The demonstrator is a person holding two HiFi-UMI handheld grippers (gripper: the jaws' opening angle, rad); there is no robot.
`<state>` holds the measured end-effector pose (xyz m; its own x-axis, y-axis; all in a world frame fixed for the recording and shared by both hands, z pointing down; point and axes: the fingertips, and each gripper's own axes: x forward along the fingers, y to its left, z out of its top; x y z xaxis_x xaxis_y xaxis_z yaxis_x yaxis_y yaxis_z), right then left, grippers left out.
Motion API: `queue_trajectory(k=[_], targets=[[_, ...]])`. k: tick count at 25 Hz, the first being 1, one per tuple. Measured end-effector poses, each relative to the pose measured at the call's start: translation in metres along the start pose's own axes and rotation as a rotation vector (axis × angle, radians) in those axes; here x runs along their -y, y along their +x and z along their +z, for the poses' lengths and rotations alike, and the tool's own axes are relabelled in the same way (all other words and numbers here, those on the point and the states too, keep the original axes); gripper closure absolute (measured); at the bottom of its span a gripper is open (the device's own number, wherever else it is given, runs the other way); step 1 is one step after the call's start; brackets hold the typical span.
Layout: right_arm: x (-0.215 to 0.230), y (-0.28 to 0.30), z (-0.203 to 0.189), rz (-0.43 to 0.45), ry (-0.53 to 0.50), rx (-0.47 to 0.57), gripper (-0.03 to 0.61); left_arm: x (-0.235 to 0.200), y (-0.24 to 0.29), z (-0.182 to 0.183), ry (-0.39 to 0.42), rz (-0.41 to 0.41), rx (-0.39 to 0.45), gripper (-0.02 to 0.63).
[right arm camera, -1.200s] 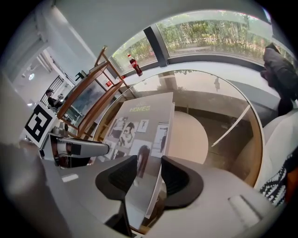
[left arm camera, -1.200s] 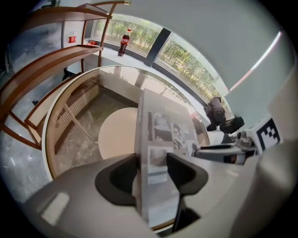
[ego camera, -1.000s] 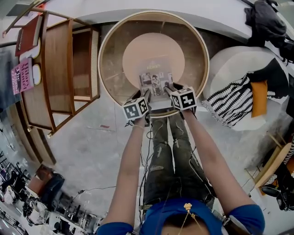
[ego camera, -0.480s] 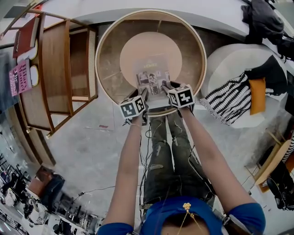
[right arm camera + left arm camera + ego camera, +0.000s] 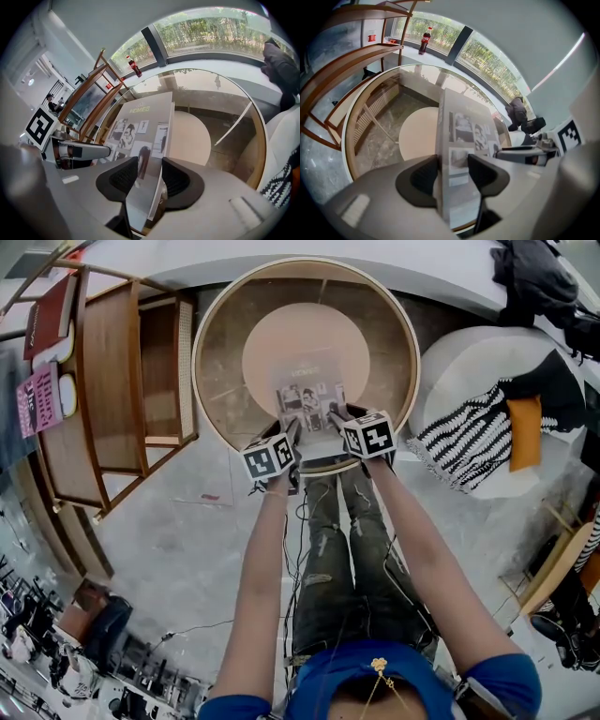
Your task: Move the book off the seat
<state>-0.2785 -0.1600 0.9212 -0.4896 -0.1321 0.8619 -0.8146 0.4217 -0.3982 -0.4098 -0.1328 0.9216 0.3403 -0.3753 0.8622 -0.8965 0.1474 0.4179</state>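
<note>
Book (image 5: pixel 311 407) is clamped at its near end by both your tools: the left gripper (image 5: pixel 452 176) has its pads closed on the spine side, the right gripper (image 5: pixel 150 176) is closed on the page-edge side, and nothing else sits in either. It hangs tilted over the near part of the round seat (image 5: pixel 200 371), its far end apparently raised above the pale disc (image 5: pixel 309 338) in the middle; whether its near edge touches the wooden rim you cannot tell. So the pick-up looks done, the move itself not. You have yet to carry the book beyond the rim and set it down, perhaps on the shelf unit (image 5: pixel 112 381) to your left or the floor (image 5: pixel 187 549).
</note>
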Motion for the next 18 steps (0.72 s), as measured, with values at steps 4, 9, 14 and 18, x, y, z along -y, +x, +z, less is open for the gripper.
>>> queue_trajectory(k=[4, 9, 14, 18], targets=[[-0.0003, -0.0004, -0.0002, -0.004, 0.004, -0.003, 0.413, 0.0008, -0.0006, 0.0005, 0.0, 0.0, -0.003, 0.411], [0.0002, -0.0001, -0.0016, -0.006, 0.003, -0.001, 0.413, -0.0002, 0.0005, -0.0035, -0.001, 0.008, -0.015, 0.411], [-0.0006, 0.001, -0.0003, -0.005, 0.005, 0.0, 0.412, -0.0002, 0.0, -0.0001, 0.0, 0.004, -0.008, 0.41], [-0.0008, 0.001, -0.0003, -0.005, 0.007, 0.002, 0.411, -0.0006, -0.0006, 0.0002, -0.002, 0.005, -0.004, 0.41]])
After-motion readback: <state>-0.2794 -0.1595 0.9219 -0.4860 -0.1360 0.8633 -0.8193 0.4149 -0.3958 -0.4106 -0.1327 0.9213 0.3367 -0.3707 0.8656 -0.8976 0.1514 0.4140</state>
